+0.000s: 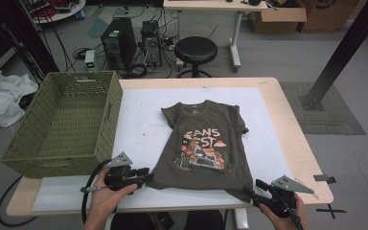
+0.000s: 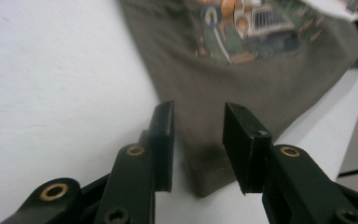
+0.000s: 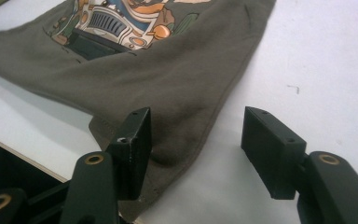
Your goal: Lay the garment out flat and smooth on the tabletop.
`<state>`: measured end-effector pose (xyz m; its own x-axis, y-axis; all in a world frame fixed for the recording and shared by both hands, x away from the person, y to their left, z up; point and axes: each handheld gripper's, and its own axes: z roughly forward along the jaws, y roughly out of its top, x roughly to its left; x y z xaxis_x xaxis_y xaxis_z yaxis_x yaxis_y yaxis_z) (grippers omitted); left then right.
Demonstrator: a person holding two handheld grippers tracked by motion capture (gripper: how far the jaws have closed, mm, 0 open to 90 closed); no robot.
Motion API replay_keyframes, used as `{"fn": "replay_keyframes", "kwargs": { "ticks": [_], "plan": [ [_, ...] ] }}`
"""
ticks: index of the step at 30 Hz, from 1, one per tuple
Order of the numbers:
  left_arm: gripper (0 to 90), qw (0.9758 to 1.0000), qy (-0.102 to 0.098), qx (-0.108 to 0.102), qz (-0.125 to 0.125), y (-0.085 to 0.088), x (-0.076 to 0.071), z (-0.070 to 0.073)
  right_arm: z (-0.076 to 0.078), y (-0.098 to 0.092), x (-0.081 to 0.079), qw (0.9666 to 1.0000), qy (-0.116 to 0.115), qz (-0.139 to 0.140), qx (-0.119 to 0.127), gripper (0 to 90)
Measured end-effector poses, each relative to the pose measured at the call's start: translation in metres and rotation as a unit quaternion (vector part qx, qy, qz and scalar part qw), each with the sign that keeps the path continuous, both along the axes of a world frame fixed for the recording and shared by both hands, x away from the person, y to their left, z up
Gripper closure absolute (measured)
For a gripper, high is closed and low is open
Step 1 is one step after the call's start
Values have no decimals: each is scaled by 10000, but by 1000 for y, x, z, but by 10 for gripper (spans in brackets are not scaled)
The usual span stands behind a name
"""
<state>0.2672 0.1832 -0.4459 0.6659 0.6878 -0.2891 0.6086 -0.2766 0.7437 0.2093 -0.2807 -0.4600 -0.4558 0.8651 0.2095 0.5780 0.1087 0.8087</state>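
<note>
An olive-brown T-shirt (image 1: 206, 139) with a cartoon print lies flat on the white mat (image 1: 139, 129), collar at the far end. My left gripper (image 1: 148, 176) sits at the shirt's near-left hem corner. In the left gripper view, my left gripper (image 2: 198, 112) has its jaws apart, and the hem corner of the T-shirt (image 2: 209, 179) lies between them untouched. My right gripper (image 1: 255, 188) is at the near-right hem corner. In the right gripper view, my right gripper (image 3: 198, 116) stands wide, with the T-shirt's (image 3: 177, 88) corner beside its left jaw and bare mat by the right jaw.
A green woven basket (image 1: 110, 120) stands on the table's left side, next to the mat. The table's front edge (image 1: 172, 208) runs just behind both grippers. Beyond the table on the floor are a black stool (image 1: 195, 50) and computer towers (image 1: 120, 40).
</note>
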Motion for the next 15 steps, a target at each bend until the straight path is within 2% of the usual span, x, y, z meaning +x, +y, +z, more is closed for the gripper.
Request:
{"fn": "replay_keyframes", "kwargs": {
  "ticks": [2, 4, 6, 7, 10, 13, 15],
  "plan": [
    [642, 9999, 35, 64, -95, -5, -1, -6, -1, 2, -1, 9998, -103, 89, -110, 466],
    [652, 9999, -119, 1, -47, -7, -4, -9, -2, 5, -3, 9994, -198, 185, -210, 505],
    [691, 9999, -121, -22, -86, -6, -5, -10, -3, 9, -4, 9986, -307, 260, -350, 585],
    [749, 9998, -107, -38, -158, -6, -4, -11, -4, 10, -4, 9984, -325, 280, -357, 647],
    [837, 9995, -67, -163, -247, -5, -4, -12, -3, 11, -1, 9991, -155, 364, -154, 844],
    [856, 9985, 16, -468, -275, 3, -7, -10, 0, 5, 4, 9992, -16, 395, 30, 890],
    [858, 9970, 72, -682, -347, 12, -13, -6, 5, -2, 3, 9987, -85, 361, 338, 892]
  ]
}}
